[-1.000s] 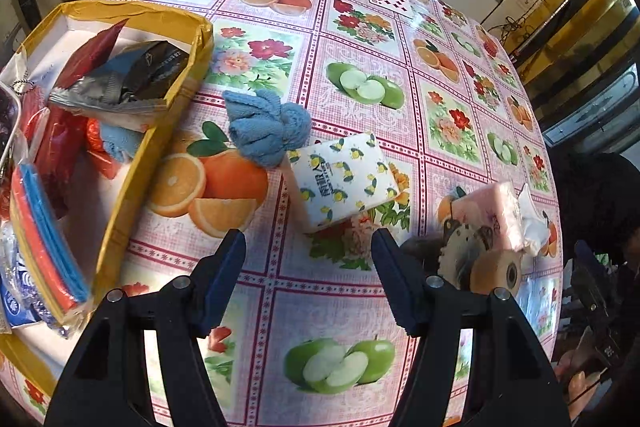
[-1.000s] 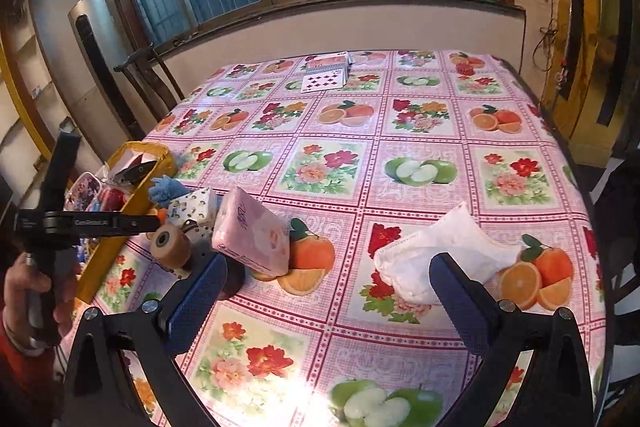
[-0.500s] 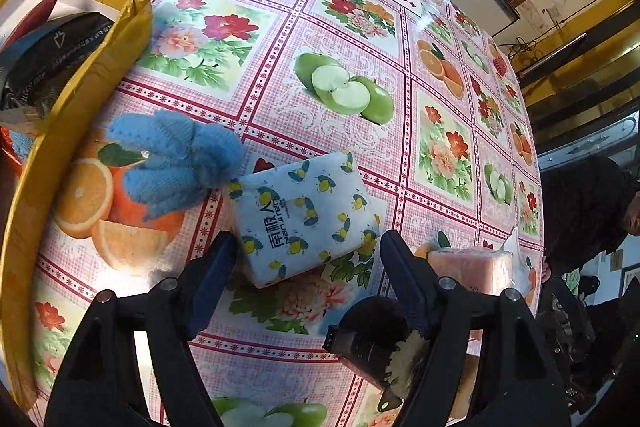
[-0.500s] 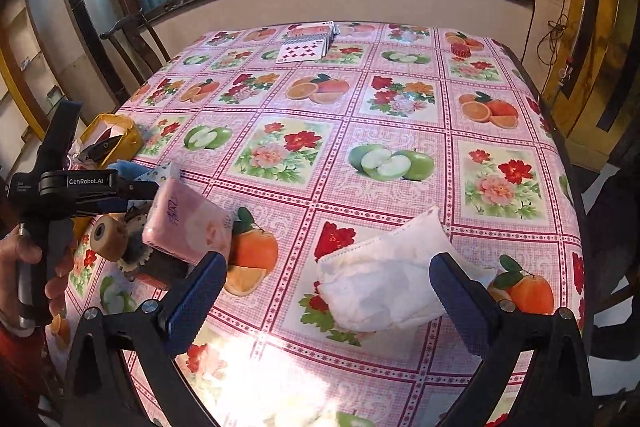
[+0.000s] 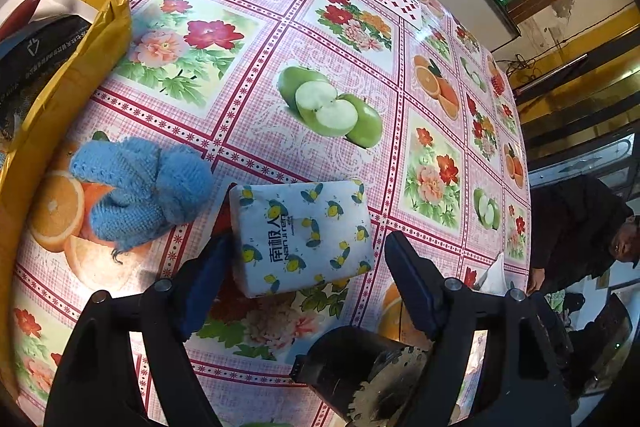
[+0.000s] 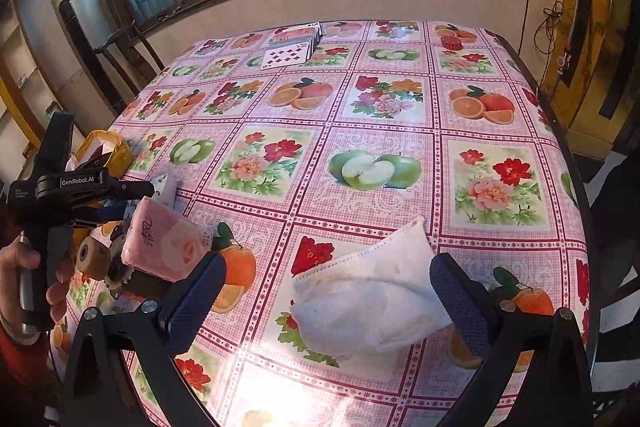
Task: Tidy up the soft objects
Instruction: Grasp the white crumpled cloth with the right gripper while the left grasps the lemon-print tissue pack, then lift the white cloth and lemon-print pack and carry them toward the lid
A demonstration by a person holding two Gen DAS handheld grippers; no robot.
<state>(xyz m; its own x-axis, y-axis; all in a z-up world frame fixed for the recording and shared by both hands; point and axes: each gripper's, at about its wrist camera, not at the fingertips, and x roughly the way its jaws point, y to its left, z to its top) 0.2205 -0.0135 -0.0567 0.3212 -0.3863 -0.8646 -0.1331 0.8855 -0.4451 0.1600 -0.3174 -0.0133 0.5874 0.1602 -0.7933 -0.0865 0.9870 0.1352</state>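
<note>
A white tissue pack with a yellow bee print (image 5: 300, 231) lies flat on the fruit-pattern tablecloth. My left gripper (image 5: 308, 259) is open, and its fingers stand on either side of the pack's near end. Left of the pack lies a blue knitted piece (image 5: 140, 195). In the right wrist view a white fabric mask (image 6: 368, 299) lies between the open fingers of my right gripper (image 6: 328, 291). A pink tissue pack (image 6: 164, 247) rests against a tape dispenser at the left. My left gripper (image 6: 132, 191) also shows there, held by a hand (image 6: 24, 259).
A yellow box (image 5: 80, 67) full of packets stands at the left table edge. A black tape dispenser (image 5: 360, 367) with a tape roll (image 6: 94, 259) sits near the left gripper. Playing cards (image 6: 288, 57) lie at the far side. A person (image 5: 580, 227) stands off the right.
My left gripper has come forward and lower until its fingers straddle the bee-print tissue pack. My right gripper has closed in on the white mask, which now sits between its fingers.
</note>
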